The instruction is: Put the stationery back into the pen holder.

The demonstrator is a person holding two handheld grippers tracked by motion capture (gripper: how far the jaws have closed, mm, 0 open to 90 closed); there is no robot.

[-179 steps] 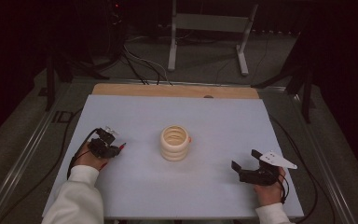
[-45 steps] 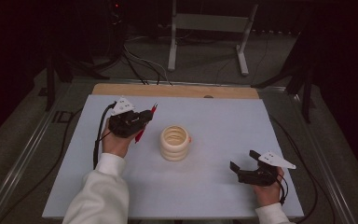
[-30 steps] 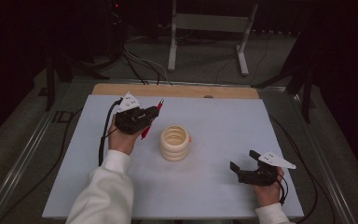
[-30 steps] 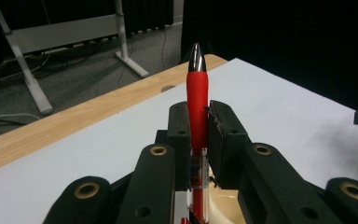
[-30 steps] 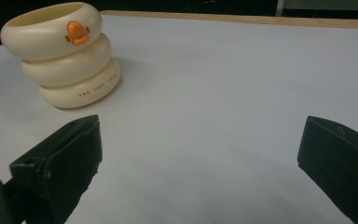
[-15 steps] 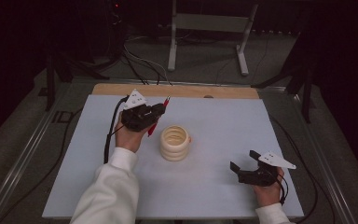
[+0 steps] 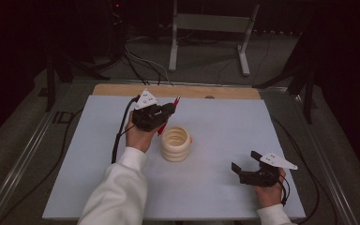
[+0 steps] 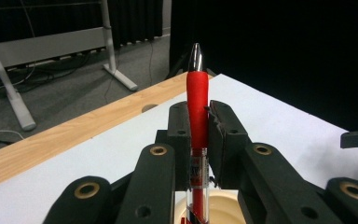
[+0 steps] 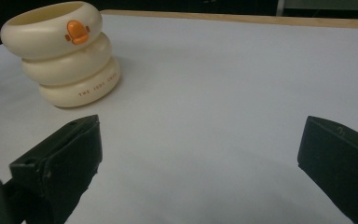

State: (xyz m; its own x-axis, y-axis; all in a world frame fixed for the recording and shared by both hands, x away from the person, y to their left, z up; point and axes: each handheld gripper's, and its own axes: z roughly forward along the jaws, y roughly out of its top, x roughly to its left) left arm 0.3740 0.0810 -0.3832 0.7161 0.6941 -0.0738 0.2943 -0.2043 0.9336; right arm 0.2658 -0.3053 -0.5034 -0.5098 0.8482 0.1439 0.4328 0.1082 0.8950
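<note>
In the high view, a white sleeve comes up from the bottom left of the frame. The hand at its end holds the left hand-held gripper, just left of the middle of the frame. Its jaws are squeezed tight on a red pen. The pen sticks out past the jaws, and its tip points toward the top of the frame. In the left gripper view, the red pen stands straight up between the two black jaws, with its silver tip at the top. The jaws press on the red grip part of the pen.

Right beside that hand-held gripper, near the middle of the high view, sits a cream pen cup. It looks like three fat rings in a stack. It stands upright on the white table. The lower end of the pen is just above the left edge of the cup. In the right gripper view, the cream pen cup is at the upper left, and it has a small orange duck bill on the top ring.

At the lower right of the high view, the other hand holds the right hand-held gripper. Its jaws are spread wide, with nothing between them. It is well apart from the cup.

A wooden strip runs along the far edge of the table.
</note>
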